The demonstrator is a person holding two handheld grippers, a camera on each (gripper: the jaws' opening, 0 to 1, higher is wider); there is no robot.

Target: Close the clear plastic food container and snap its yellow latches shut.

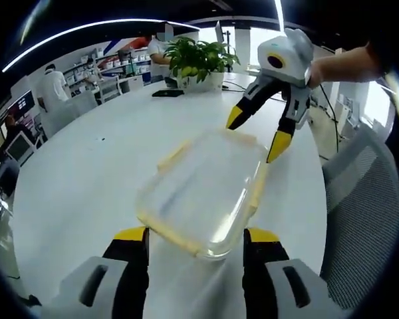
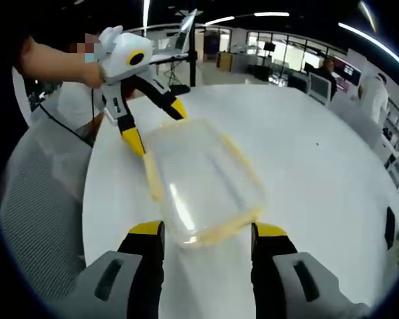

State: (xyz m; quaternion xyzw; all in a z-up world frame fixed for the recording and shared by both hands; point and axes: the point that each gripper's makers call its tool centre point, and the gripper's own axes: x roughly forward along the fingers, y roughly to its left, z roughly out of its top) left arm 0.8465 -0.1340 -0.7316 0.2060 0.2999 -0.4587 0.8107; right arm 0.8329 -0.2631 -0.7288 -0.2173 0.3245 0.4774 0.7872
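Left gripper view looks along the left gripper (image 1: 195, 234), whose yellow-tipped jaws stand spread, one to each side of the near end of the container (image 1: 203, 193). That clear box lies with its lid on and yellow trim round its rim, on a white table (image 1: 86, 179). At its far end the right gripper (image 1: 255, 133) reaches down from a hand (image 1: 319, 70), jaws spread, tips at the far corners; contact cannot be told. A plant (image 1: 199, 60) stands at the table's far edge, a mesh chair (image 1: 366, 199) beside it.

Right gripper view gives the reverse: the right gripper (image 2: 208, 229) spread about the container (image 2: 203, 179), the left gripper (image 2: 156, 126) spread at the opposite end.
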